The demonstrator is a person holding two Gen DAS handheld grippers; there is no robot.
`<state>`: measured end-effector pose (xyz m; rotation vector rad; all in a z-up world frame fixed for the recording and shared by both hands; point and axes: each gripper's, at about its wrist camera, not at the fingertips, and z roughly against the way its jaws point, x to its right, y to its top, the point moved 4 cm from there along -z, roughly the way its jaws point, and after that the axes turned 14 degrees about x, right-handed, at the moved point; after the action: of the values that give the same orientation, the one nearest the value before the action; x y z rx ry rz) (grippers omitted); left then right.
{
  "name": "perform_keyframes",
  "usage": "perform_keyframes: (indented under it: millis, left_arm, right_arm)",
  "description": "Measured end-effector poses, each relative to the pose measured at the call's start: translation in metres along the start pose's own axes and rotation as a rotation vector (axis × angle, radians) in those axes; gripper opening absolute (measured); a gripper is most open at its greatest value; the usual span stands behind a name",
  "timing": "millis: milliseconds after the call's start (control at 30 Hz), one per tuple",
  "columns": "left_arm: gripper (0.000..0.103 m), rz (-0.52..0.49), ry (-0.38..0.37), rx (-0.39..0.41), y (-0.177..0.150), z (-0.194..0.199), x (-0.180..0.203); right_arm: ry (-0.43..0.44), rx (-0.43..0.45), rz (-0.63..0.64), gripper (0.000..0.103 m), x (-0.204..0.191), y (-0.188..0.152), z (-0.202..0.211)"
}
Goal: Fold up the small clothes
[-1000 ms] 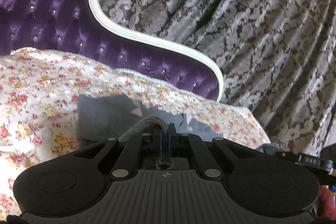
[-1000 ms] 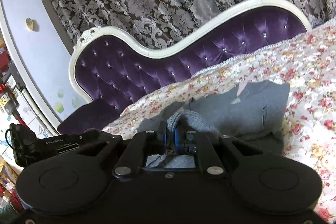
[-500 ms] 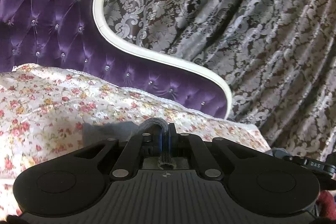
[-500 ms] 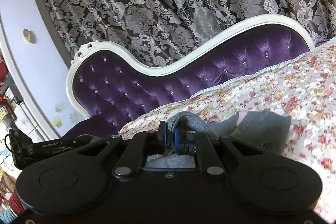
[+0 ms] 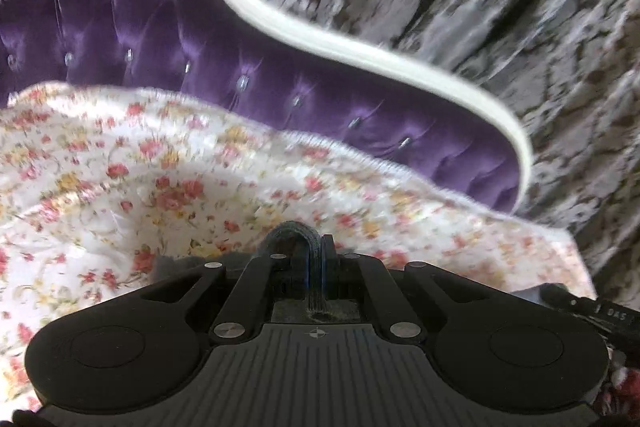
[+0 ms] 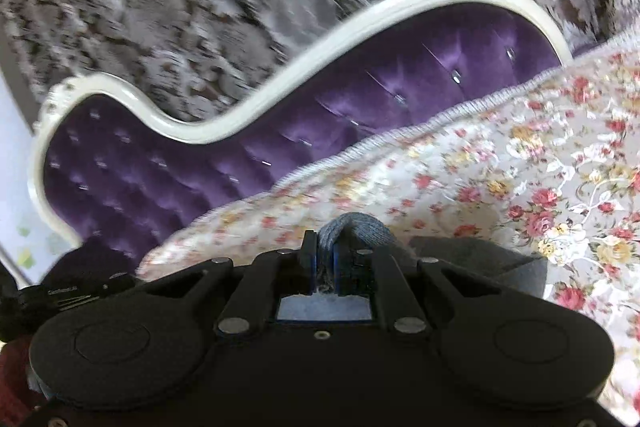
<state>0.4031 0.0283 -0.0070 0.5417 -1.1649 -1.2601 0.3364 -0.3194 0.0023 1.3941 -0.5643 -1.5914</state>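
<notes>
A small grey garment lies on a floral bedspread (image 5: 168,187). My left gripper (image 5: 316,251) is shut on a folded edge of the grey garment (image 5: 292,233), which loops over the fingers. My right gripper (image 6: 326,251) is shut on another edge of the same garment (image 6: 356,225). More of the grey cloth (image 6: 488,263) shows to the right of the right gripper, and a sliver (image 5: 176,265) shows left of the left gripper. Most of the garment is hidden behind the gripper bodies. Both views are motion-blurred.
A purple tufted headboard (image 5: 160,39) with a white frame (image 5: 360,55) rises behind the bed; it also shows in the right wrist view (image 6: 360,107). A grey damask curtain (image 5: 500,7) hangs behind it. The other gripper's body (image 5: 588,311) shows at the right edge.
Both grippers have moved forward toward the headboard with the grey garment held. Much less of the grey cloth shows ahead of them now. The bedspread fills more of each view.
</notes>
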Motion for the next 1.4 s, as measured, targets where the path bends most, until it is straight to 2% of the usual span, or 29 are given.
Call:
perform_keyframes:
  millis: [133, 167, 233, 300, 333, 367, 400, 467, 600, 767, 867, 933, 967, 1000, 1133, 1167, 1300, 1400]
  left_arm:
    - [0.006, 0.001, 0.045, -0.040, -0.015, -0.034, -0.012]
    - [0.010, 0.011, 0.045, -0.040, -0.017, -0.040, -0.015]
    - [0.032, 0.039, 0.046, -0.058, -0.021, -0.051, -0.022]
    - [0.056, 0.064, 0.049, -0.033, -0.019, -0.055, -0.028]
    - [0.062, 0.066, 0.057, -0.017, -0.017, -0.055, -0.030]
    - [0.067, 0.064, 0.065, 0.004, -0.013, -0.053, -0.033]
    - [0.068, 0.059, 0.068, 0.023, -0.010, -0.049, -0.034]
    - [0.070, 0.029, 0.064, 0.043, -0.004, -0.038, -0.032]
    - [0.073, -0.115, 0.061, 0.028, -0.008, -0.013, -0.020]
    - [0.074, -0.271, 0.016, -0.022, -0.045, 0.007, 0.002]
    - [0.074, -0.352, 0.039, -0.057, -0.069, 0.008, 0.002]
    - [0.075, -0.371, 0.084, -0.081, -0.078, 0.006, -0.011]
    - [0.080, -0.373, 0.098, -0.077, -0.080, 0.005, -0.019]
    - [0.081, -0.367, 0.105, -0.063, -0.079, 0.006, -0.025]
    - [0.081, -0.367, 0.148, -0.070, -0.069, 0.007, -0.025]
    - [0.080, -0.365, 0.153, -0.065, -0.067, 0.011, -0.023]
    - [0.080, -0.375, 0.108, -0.037, -0.071, 0.035, -0.001]
    - [0.080, -0.405, 0.050, -0.049, -0.086, 0.046, 0.020]
  right_arm:
    - [-0.059, -0.041, -0.007, 0.015, 0.017, -0.017, -0.032]
    - [-0.070, -0.048, -0.005, 0.016, 0.020, -0.021, -0.038]
    - [-0.093, -0.054, -0.008, 0.020, 0.025, -0.027, -0.045]
    - [-0.117, -0.044, -0.014, 0.027, 0.028, -0.030, -0.050]
    - [-0.129, -0.033, -0.019, 0.032, 0.030, -0.030, -0.051]
    - [-0.137, -0.024, -0.024, 0.049, 0.032, -0.029, -0.052]
    - [-0.146, -0.011, -0.029, 0.061, 0.034, -0.027, -0.051]
    - [-0.152, 0.015, -0.031, 0.062, 0.035, -0.022, -0.046]
    - [-0.118, 0.035, 0.007, 0.062, 0.027, -0.017, -0.024]
    - [-0.065, -0.031, 0.118, 0.062, 0.001, -0.037, -0.004]
    - [-0.055, -0.084, 0.234, 0.060, -0.011, -0.058, 0.000]
    - [-0.102, -0.117, 0.257, 0.060, -0.004, -0.069, 0.001]
    - [-0.145, -0.123, 0.268, 0.059, 0.004, -0.073, 0.001]
    - [-0.172, -0.112, 0.281, 0.055, 0.012, -0.075, 0.003]
    - [-0.206, -0.080, 0.309, 0.055, 0.018, -0.069, 0.011]
    - [-0.215, -0.075, 0.320, 0.058, 0.014, -0.066, 0.013]
    - [-0.150, -0.028, 0.368, 0.059, -0.017, -0.064, 0.030]
    - [-0.072, -0.034, 0.456, 0.061, -0.047, -0.077, 0.036]
